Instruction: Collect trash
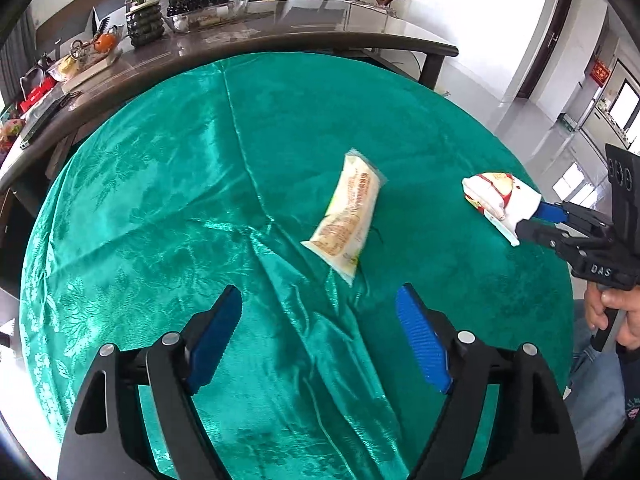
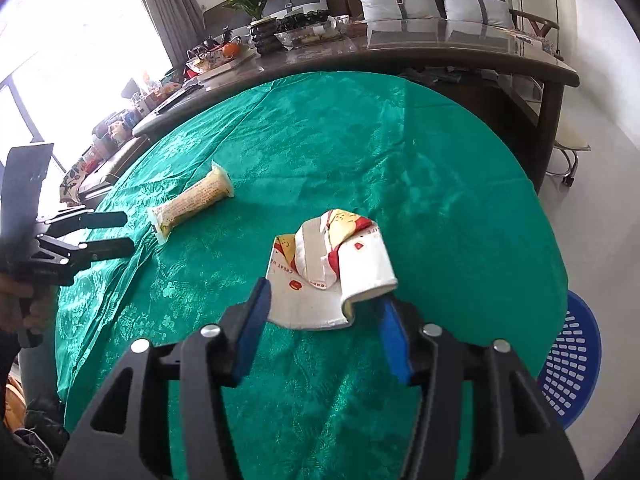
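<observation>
Trash lay in two pieces on the green tablecloth (image 1: 160,168): a yellow wrapper (image 1: 347,216) near the middle and a crushed paper cup (image 2: 332,268) toward the right side. The cloth around both was bare, with wide free room on every side. The round table's far edge ran close under a long dark table (image 1: 280,28) crowded with a plant and dishes, and a blue basket (image 2: 568,364) stood on the floor past the near right edge.

The left gripper (image 1: 320,340) hung over the cloth short of the wrapper, its jaws wide apart with nothing between them. The right gripper (image 2: 324,332) had its jaws partly spread, and the cup's flattened white lower edge lay between the blue pads; I could not tell whether the pads pressed on it.

The cup showed "CREAT" in red letters beside small red marks. The right gripper's body read "DAS". The wrapper's print was too blurred to read.
</observation>
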